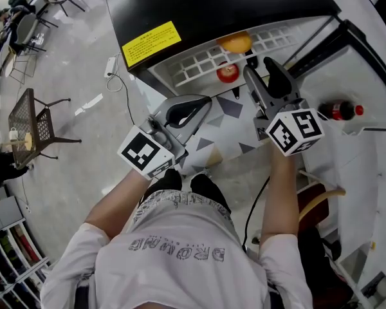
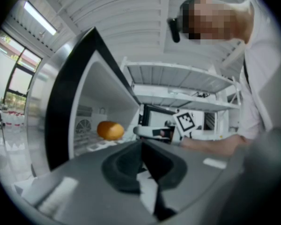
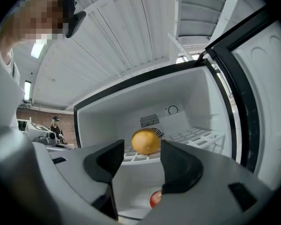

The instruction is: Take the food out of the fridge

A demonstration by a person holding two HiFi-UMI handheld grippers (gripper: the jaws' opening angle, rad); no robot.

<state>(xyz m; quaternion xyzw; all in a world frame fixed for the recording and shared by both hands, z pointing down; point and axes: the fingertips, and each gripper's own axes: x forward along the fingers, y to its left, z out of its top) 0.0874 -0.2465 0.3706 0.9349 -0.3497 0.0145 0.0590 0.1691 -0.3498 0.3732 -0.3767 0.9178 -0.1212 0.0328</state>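
The small fridge (image 1: 180, 69) stands open in front of me. An orange (image 1: 235, 42) lies on its white wire shelf (image 1: 193, 60); in the right gripper view the orange (image 3: 145, 141) shows beyond the jaws, not touched. A red apple (image 1: 227, 73) sits lower in the fridge, and the apple (image 3: 154, 199) peeks out under the right jaw. My right gripper (image 1: 260, 66) points into the fridge, and this right gripper (image 3: 141, 161) is open with nothing between its pads. My left gripper (image 1: 180, 118) hangs back at the fridge front; the left gripper (image 2: 141, 146) is shut and empty, with the orange (image 2: 110, 130) ahead to its left.
The open fridge door (image 1: 367, 76) stands at the right, with a dark bottle with a red cap (image 1: 338, 111) in its rack. A yellow label (image 1: 151, 42) marks the black fridge top. A power strip and cable (image 1: 112, 69) lie on the floor, and a mesh chair (image 1: 35, 124) stands at the left.
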